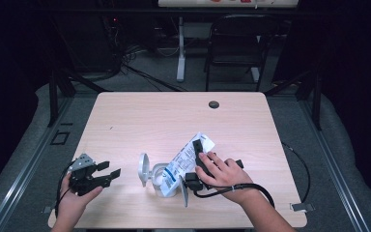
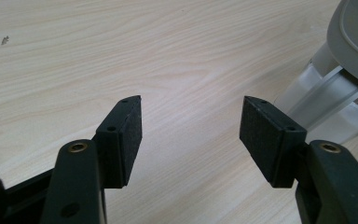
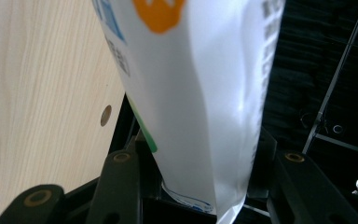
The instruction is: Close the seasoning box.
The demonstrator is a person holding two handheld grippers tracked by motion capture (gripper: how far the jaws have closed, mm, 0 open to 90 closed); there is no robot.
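- The left gripper (image 1: 107,173) was built of black parts, and a grey three-cornered plate (image 1: 82,162) was carried on top of it.
- Its two jaws were seen, in the left gripper view, as flat black blocks faced with dark, matt pads (image 2: 131,140); small screw holes were set along their outer edges.
- Brass-coloured rivets (image 2: 78,147) were fitted where the black linkage arms joined the jaws.
- The right gripper (image 1: 199,154) was likewise made in black, and matching brass-ringed pivots (image 3: 121,157) were shown on its arms.
- A thick black cable (image 1: 251,187) was looped from the right gripper, and a thinner one was trailed from the left.
- No sleeves were worn over the forearms.
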